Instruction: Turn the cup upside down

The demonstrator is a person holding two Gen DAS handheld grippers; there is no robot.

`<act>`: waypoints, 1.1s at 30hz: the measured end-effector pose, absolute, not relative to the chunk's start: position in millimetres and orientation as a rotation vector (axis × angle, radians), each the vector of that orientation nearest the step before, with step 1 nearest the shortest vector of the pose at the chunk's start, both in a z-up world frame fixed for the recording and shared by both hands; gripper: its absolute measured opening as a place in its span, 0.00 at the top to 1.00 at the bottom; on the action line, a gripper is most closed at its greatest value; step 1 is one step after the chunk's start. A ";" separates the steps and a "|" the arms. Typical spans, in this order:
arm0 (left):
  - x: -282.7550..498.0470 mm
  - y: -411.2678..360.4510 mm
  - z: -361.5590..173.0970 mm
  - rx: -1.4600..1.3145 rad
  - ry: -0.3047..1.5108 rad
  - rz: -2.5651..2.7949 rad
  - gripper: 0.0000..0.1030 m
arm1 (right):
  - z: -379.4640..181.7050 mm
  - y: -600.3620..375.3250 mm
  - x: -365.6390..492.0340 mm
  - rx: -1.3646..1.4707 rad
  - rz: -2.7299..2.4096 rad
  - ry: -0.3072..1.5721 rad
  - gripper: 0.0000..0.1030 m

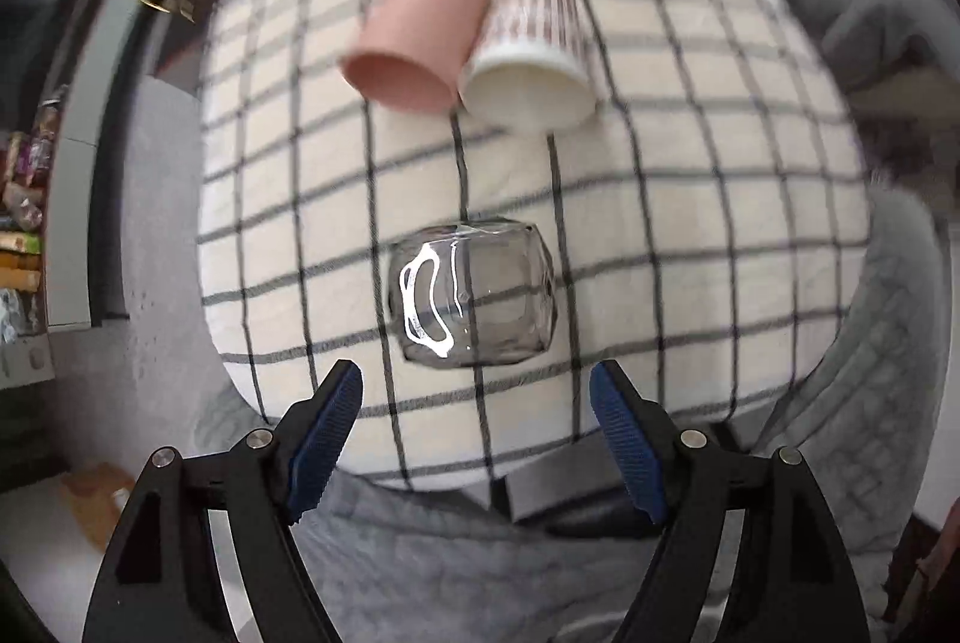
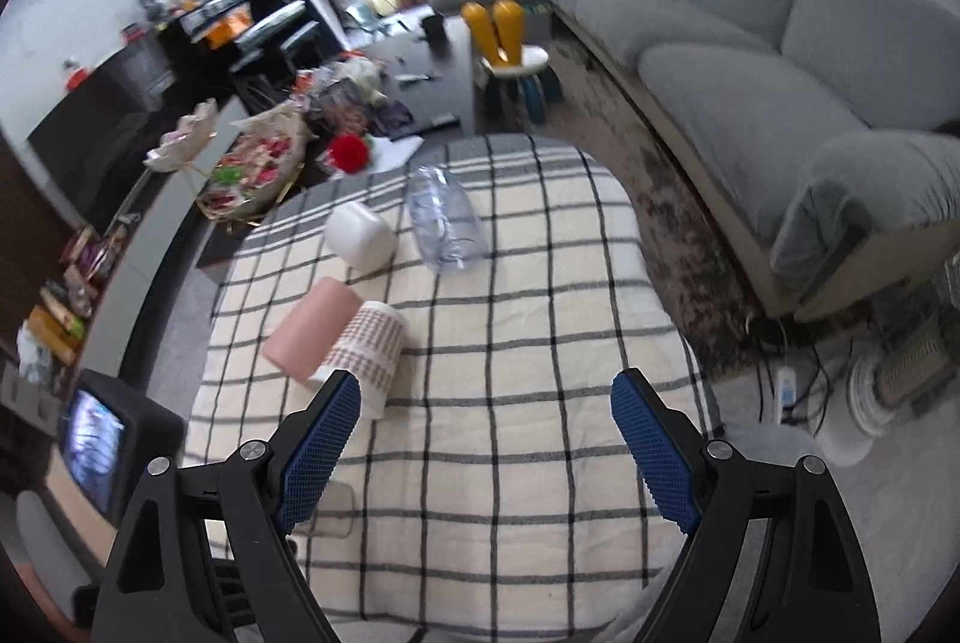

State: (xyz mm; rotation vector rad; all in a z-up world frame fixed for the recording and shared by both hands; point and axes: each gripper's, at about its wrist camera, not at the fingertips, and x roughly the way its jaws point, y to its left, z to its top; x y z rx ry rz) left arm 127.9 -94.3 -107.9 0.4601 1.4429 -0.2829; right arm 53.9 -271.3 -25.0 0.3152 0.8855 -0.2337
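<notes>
A clear glass cup (image 1: 471, 295) stands on the checked tablecloth (image 1: 690, 199), just ahead of my open, empty left gripper (image 1: 476, 394). It is apart from both fingers. I cannot tell which way up it stands. A pink cup (image 1: 420, 36) and a white cup with a brown pattern (image 1: 534, 48) lie on their sides, touching, farther back. In the right wrist view the pink cup (image 2: 315, 331) and patterned cup (image 2: 369, 349) lie left of my open, empty right gripper (image 2: 486, 397), which hovers over the cloth (image 2: 540, 343). The glass is partly hidden behind the right gripper's left finger.
A white cup (image 2: 363, 238) and a clear plastic cup (image 2: 444, 217) lie at the table's far side. A grey sofa (image 2: 780, 90) stands to the right, a cluttered shelf (image 2: 252, 163) to the left, a heater (image 2: 900, 379) on the floor at right.
</notes>
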 end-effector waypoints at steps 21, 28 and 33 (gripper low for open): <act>1.8 -0.7 -32.0 0.178 0.750 -0.115 0.16 | -14.2 -193.5 -34.4 0.076 -0.175 0.733 0.17; -11.1 7.8 -31.1 0.142 0.704 -0.088 0.16 | -18.5 -192.1 -50.7 0.074 -0.192 0.737 0.17; -17.4 9.8 -30.5 0.137 0.690 -0.085 0.16 | -23.4 -192.5 -55.2 0.083 -0.192 0.755 0.17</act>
